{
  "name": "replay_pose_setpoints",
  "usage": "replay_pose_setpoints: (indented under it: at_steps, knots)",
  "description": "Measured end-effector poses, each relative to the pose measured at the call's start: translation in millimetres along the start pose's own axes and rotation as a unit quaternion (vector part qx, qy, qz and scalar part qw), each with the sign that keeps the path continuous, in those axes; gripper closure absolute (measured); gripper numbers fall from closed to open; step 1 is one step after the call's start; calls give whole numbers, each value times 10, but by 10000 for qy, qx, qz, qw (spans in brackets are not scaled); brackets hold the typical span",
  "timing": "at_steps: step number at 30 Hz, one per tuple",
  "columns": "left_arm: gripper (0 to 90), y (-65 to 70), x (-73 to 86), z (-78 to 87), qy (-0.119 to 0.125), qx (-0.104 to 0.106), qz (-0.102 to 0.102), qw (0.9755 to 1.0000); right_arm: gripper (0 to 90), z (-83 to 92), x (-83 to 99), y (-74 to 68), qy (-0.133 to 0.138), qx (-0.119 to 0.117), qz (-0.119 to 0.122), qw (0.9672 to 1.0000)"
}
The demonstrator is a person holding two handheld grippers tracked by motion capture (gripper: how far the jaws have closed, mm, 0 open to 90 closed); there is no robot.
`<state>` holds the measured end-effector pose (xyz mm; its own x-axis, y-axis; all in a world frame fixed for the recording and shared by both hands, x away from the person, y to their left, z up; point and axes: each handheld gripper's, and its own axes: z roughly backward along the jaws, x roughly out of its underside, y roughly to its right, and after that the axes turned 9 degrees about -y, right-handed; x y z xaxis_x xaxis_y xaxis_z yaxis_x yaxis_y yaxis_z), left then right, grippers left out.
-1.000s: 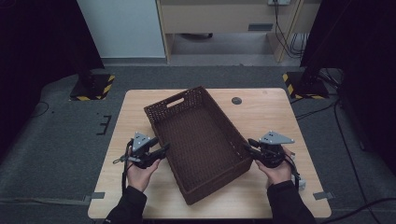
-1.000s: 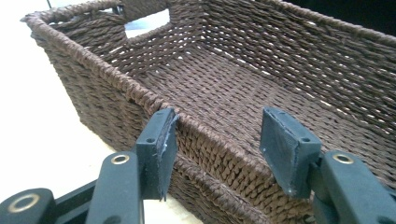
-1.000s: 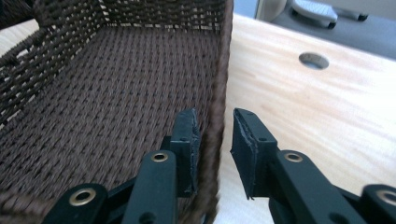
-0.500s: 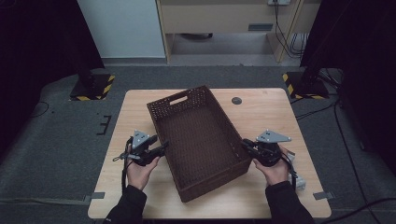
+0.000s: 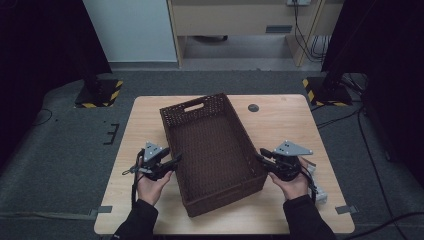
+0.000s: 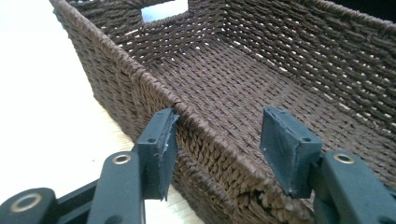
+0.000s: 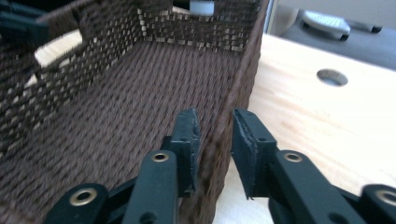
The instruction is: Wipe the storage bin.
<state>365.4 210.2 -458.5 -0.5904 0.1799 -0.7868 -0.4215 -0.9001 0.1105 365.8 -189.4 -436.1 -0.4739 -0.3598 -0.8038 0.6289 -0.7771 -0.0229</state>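
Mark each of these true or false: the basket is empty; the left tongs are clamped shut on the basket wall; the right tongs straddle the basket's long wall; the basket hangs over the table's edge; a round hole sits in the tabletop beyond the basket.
1. The basket is empty. True.
2. The left tongs are clamped shut on the wall. False: they straddle the rim, the inner jaw standing clear of it.
3. The right tongs straddle the basket's long wall. True: one jaw inside, one outside.
4. The basket hangs over the edge of the table. False: it rests wholly on the tabletop.
5. A round hole sits in the tabletop beyond the basket. True.
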Motion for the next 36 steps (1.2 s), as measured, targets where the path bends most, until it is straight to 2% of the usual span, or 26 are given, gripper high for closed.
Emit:
replay_pose_setpoints:
  at_steps: [3,7,10,13,20,24,27,28,31,36]
  knots:
    - [476,-35,-33,-40,-30,-62,-54,10000,668,-43,-43,24,44,19,-10,10000]
    - [501,-97,-47,-95,16,-72,-43,10000,660,-162,-54,30,-67,-14,3,10000]
    - [504,-102,-47,-93,20,-67,-30,10000,701,-223,-40,9,-85,-122,-3,9999]
    - [497,-93,-44,-80,12,-67,-16,10000,737,-236,-38,-31,-123,-77,89,9999]
    - [474,-89,-33,11,55,47,87,9999,734,-195,-11,-92,-135,-90,33,9999]
    - [468,-84,-10,17,-52,18,18,10000,720,-139,38,-198,-114,-160,-38,9998]
    - [508,-103,17,-15,-148,-2,-5,9999,711,-113,36,-241,-160,-163,24,9997]
    - [515,-113,22,-24,-116,52,50,9999,705,-114,26,-238,-148,-153,65,9998]
    - [545,-127,7,-29,-121,54,44,9999,642,-135,-14,-215,-8,-88,58,9999]
    - [588,-147,-33,-78,-103,-58,49,9999,612,-226,-81,-160,73,0,52,10000]
